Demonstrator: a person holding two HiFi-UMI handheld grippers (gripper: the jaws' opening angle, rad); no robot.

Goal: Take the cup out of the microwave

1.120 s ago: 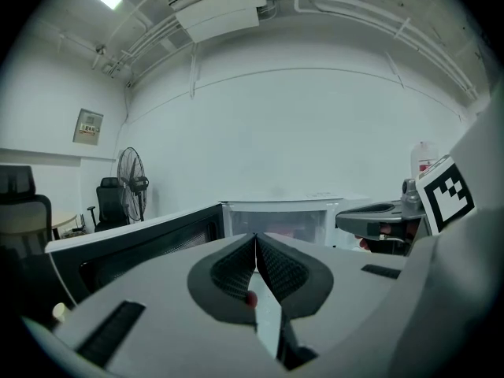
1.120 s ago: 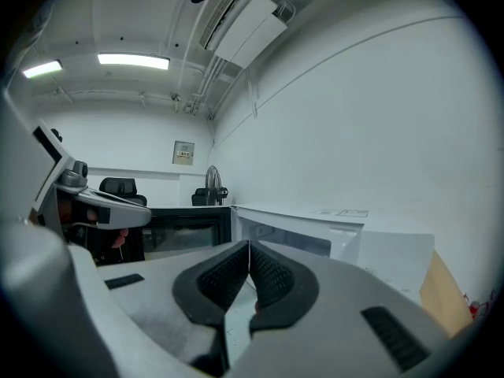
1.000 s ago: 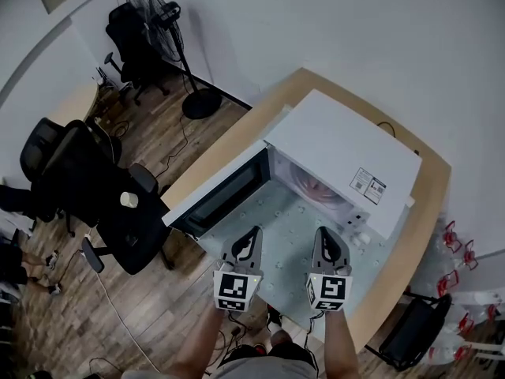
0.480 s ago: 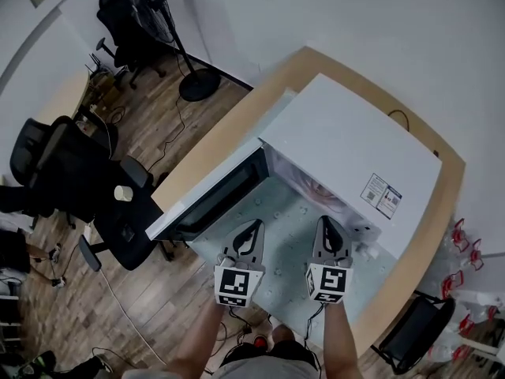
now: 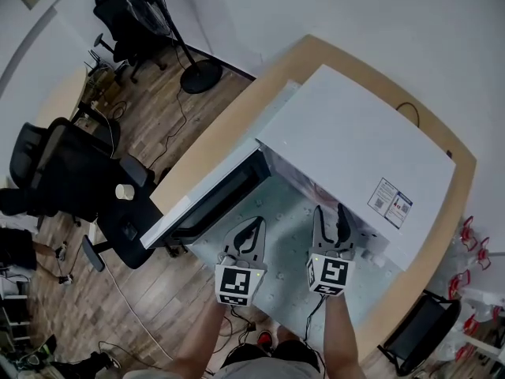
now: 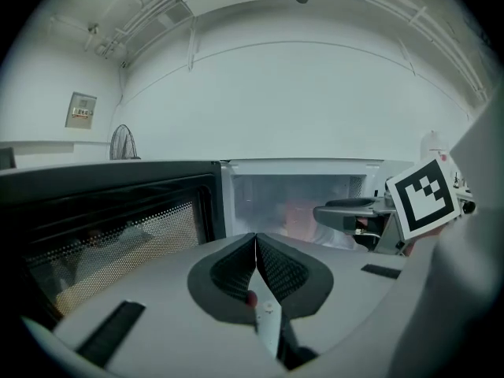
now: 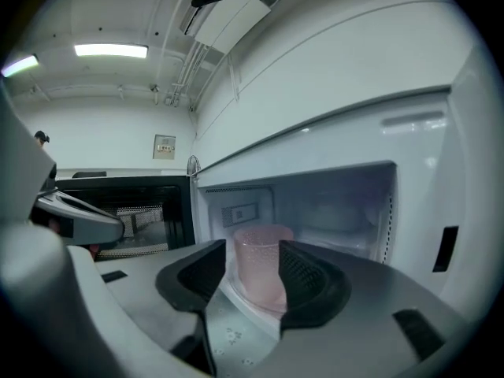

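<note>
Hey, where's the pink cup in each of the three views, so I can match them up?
Head view: the cup is only a faint pink sliver under the top edge of the microwave.
Left gripper view: a blurry pinkish patch inside the microwave, right of centre.
Right gripper view: clear, low centre, standing inside.
Shared landmark: the open door, left of the cup everywhere.

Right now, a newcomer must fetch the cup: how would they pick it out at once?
On the wooden table sits a white microwave with its door swung open. Inside its cavity stands a cup, upright. It is translucent pink, the only coloured thing against the white walls.
</note>
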